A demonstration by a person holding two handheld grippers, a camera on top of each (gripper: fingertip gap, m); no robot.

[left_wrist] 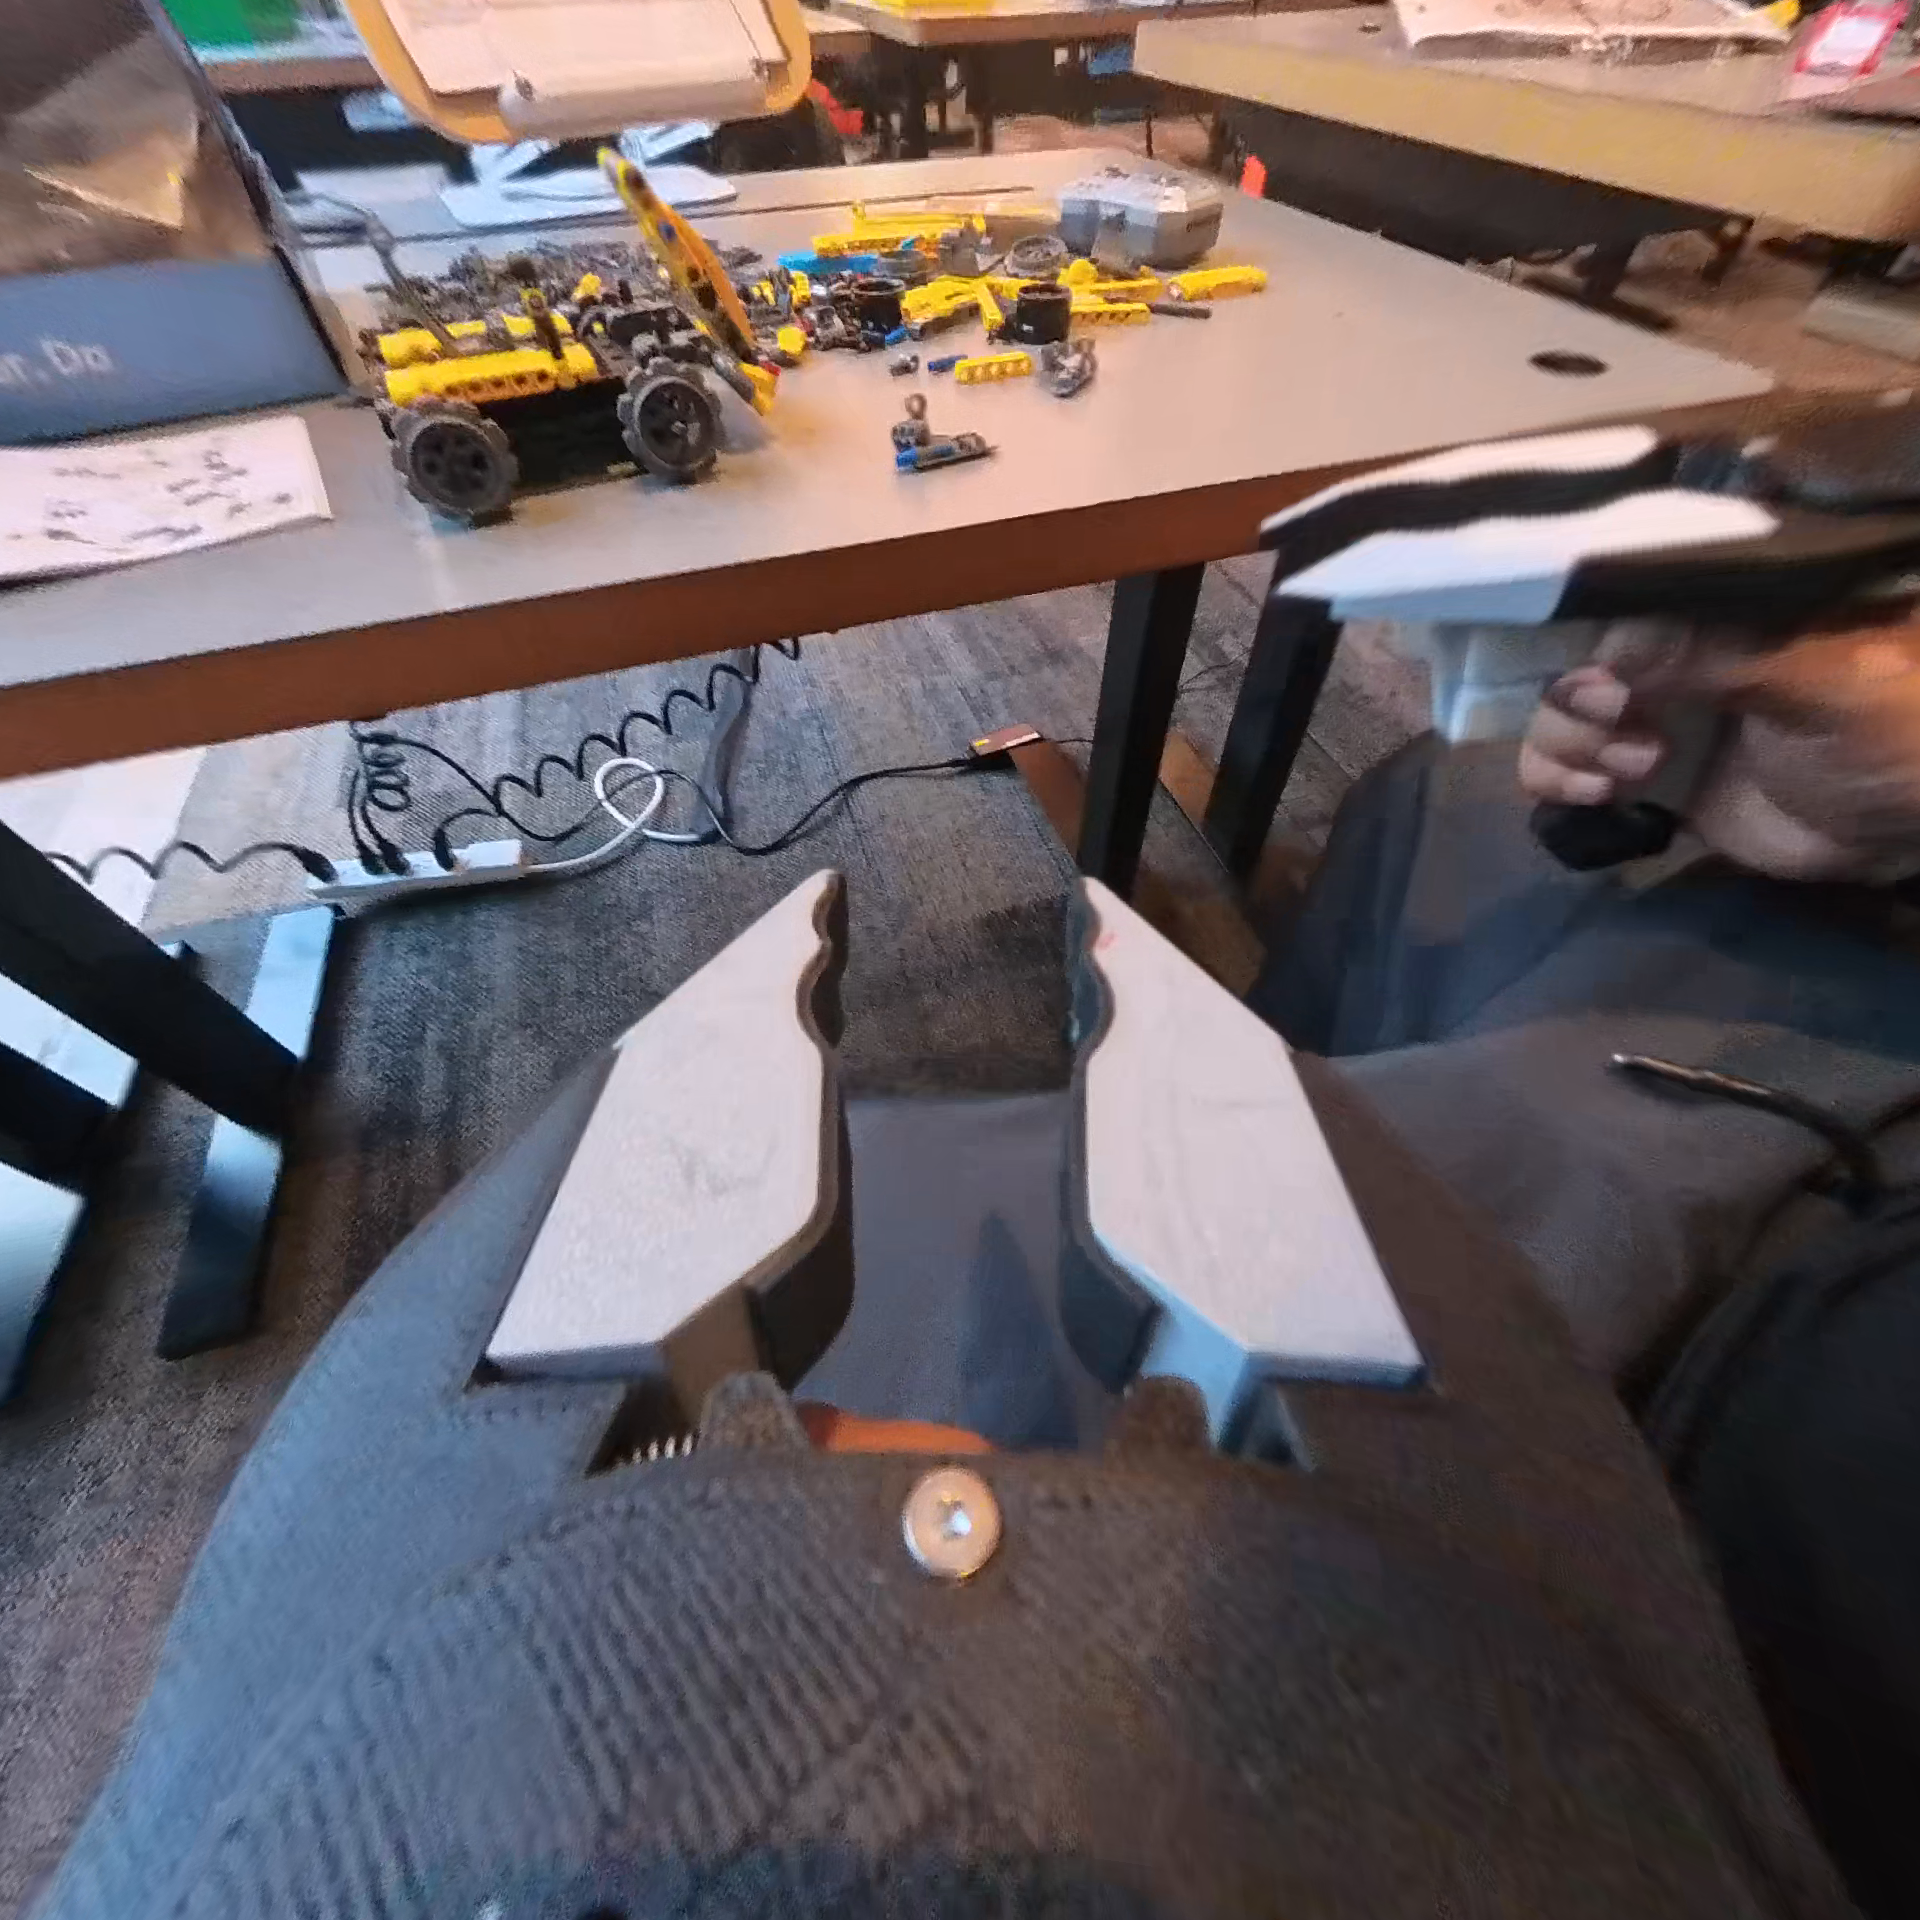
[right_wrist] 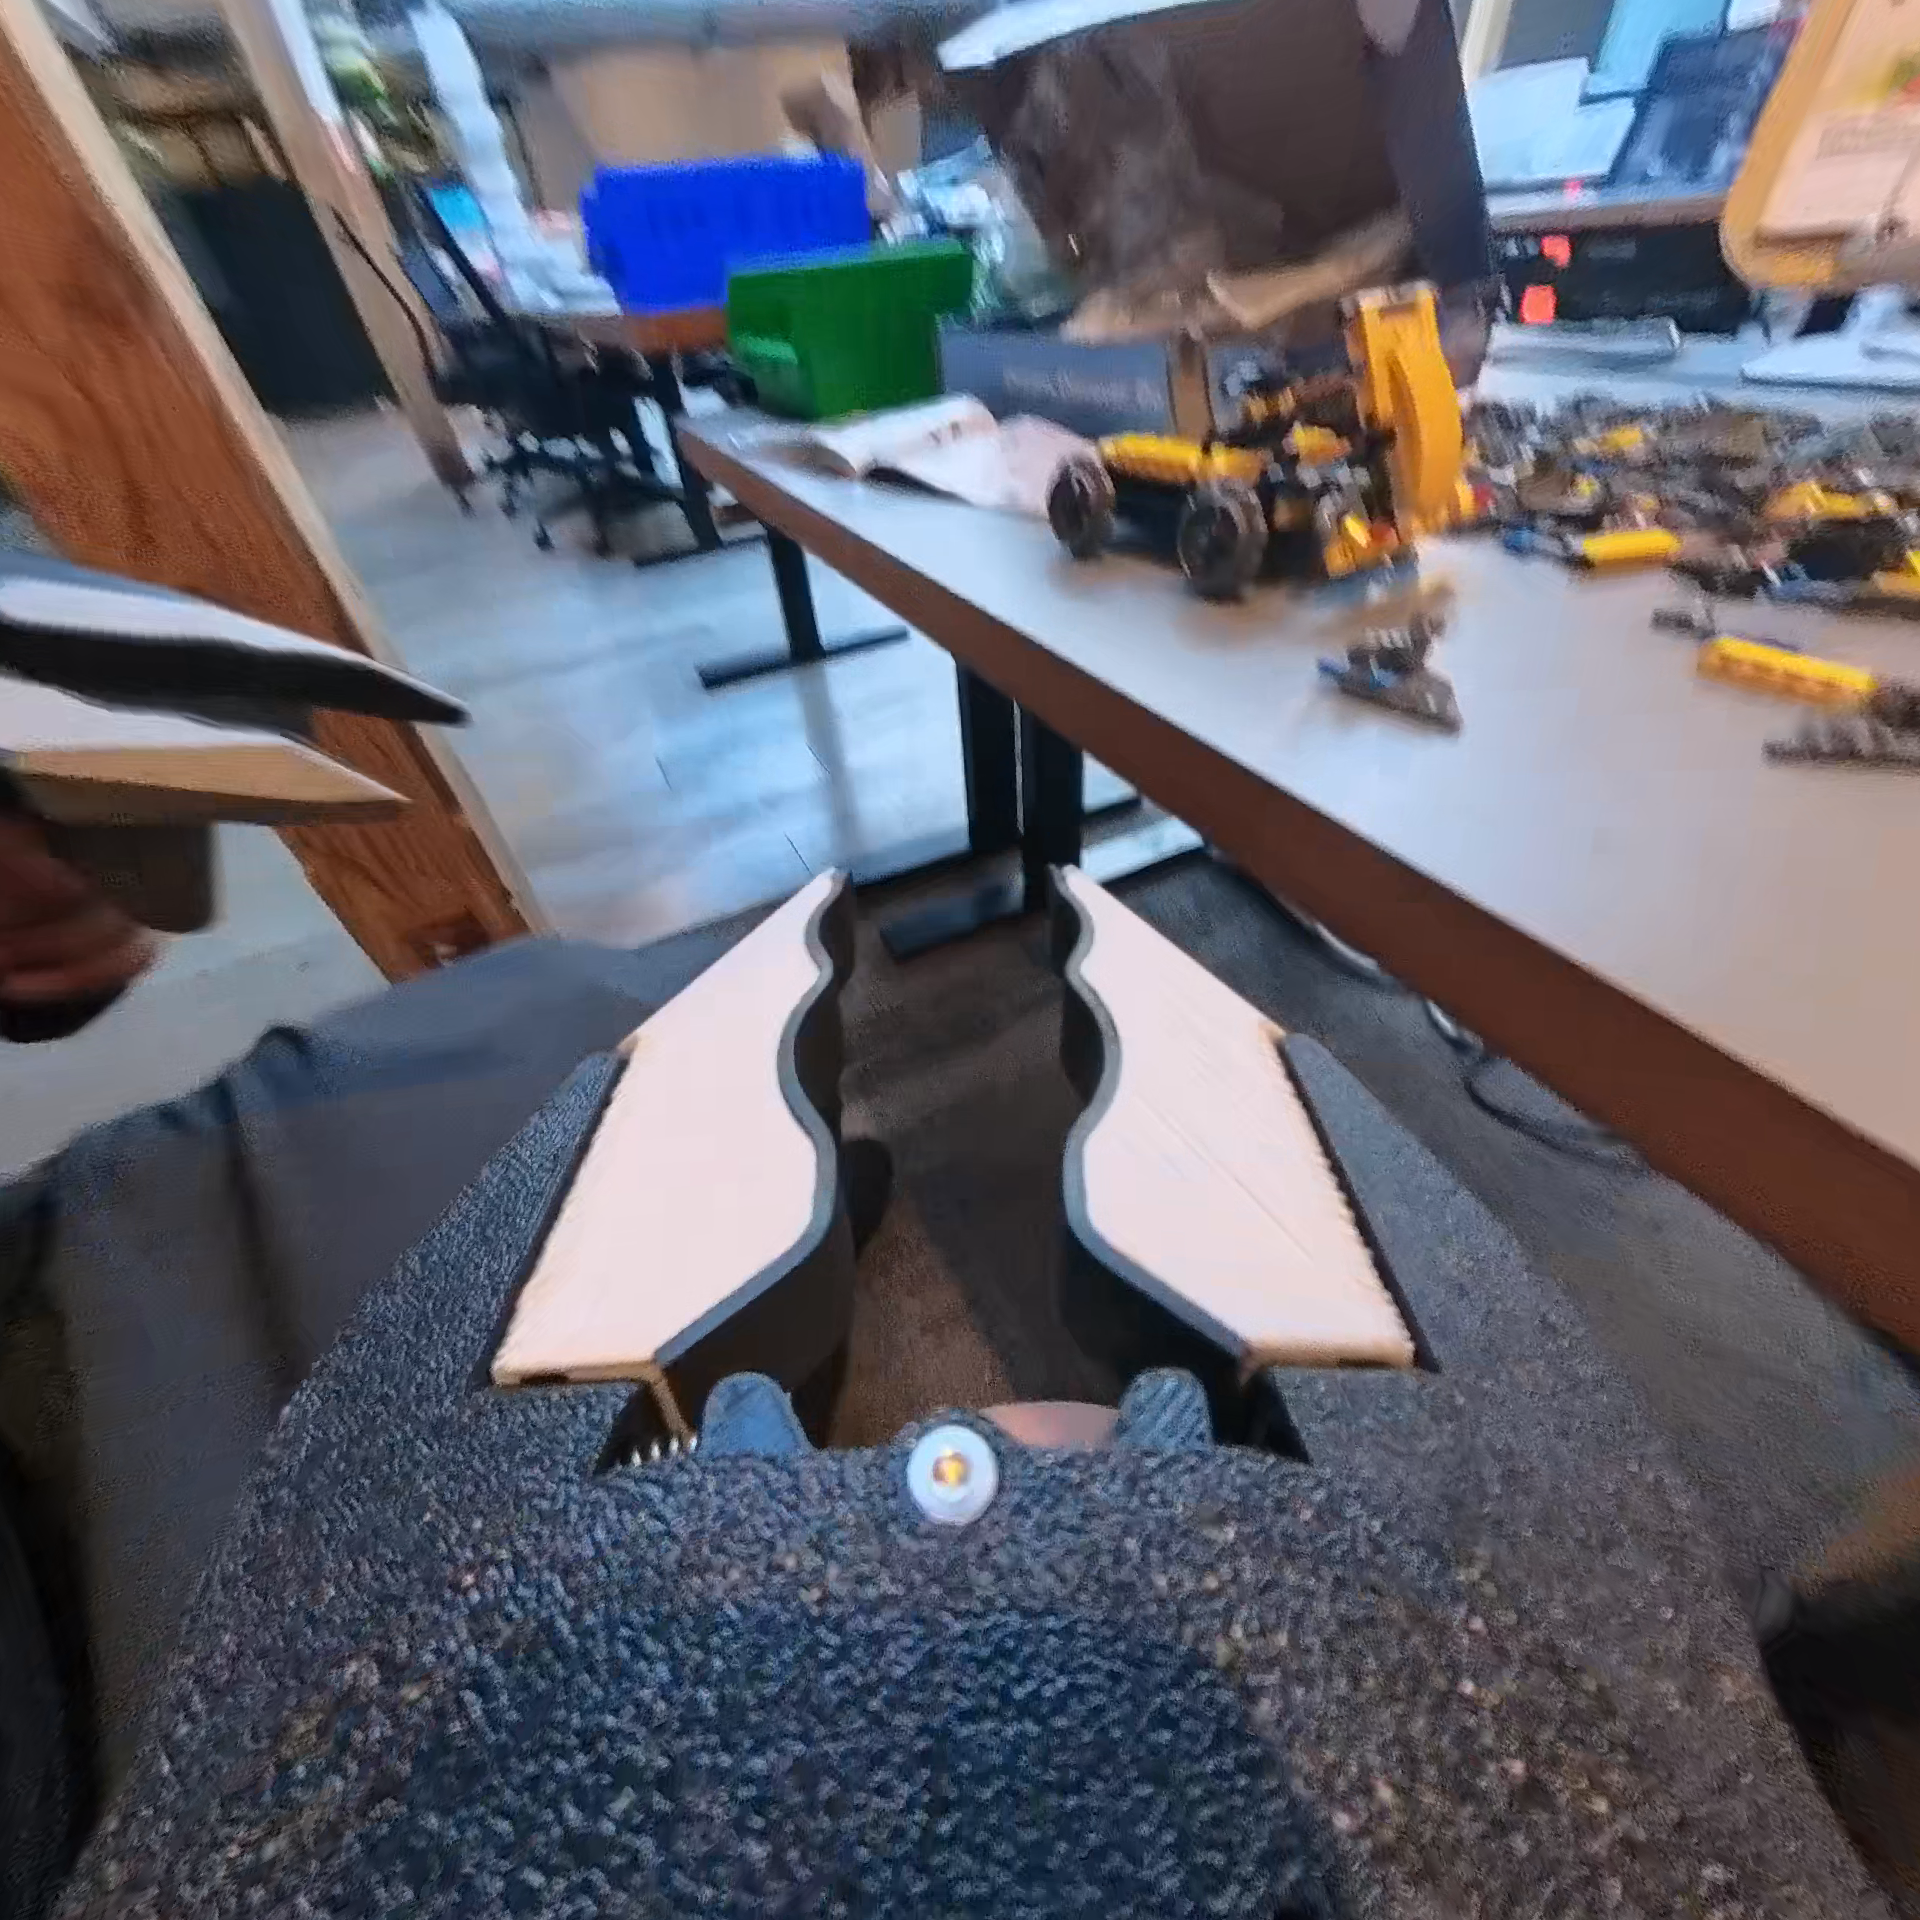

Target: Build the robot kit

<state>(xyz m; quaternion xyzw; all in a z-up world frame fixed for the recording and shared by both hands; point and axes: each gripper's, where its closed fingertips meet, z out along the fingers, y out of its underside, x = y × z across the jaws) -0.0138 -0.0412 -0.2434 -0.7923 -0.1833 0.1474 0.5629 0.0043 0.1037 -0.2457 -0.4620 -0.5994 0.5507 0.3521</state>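
We hold the left gripper [left_wrist: 951,914] low, below the table [left_wrist: 1143,457] edge and over dark carpet [left_wrist: 935,831] — its fingers stand well apart with nothing between them. The right gripper [right_wrist: 951,904] is likewise spread wide and empty, near the table's near edge. Both are well apart from the yellow-and-black wheeled brick model [left_wrist: 551,395], which stands on the tabletop at the left, with loose yellow and black bricks [left_wrist: 1039,291] scattered to its right. A printed sheet [left_wrist: 145,499] lies further left — beside a dark box [left_wrist: 135,312].
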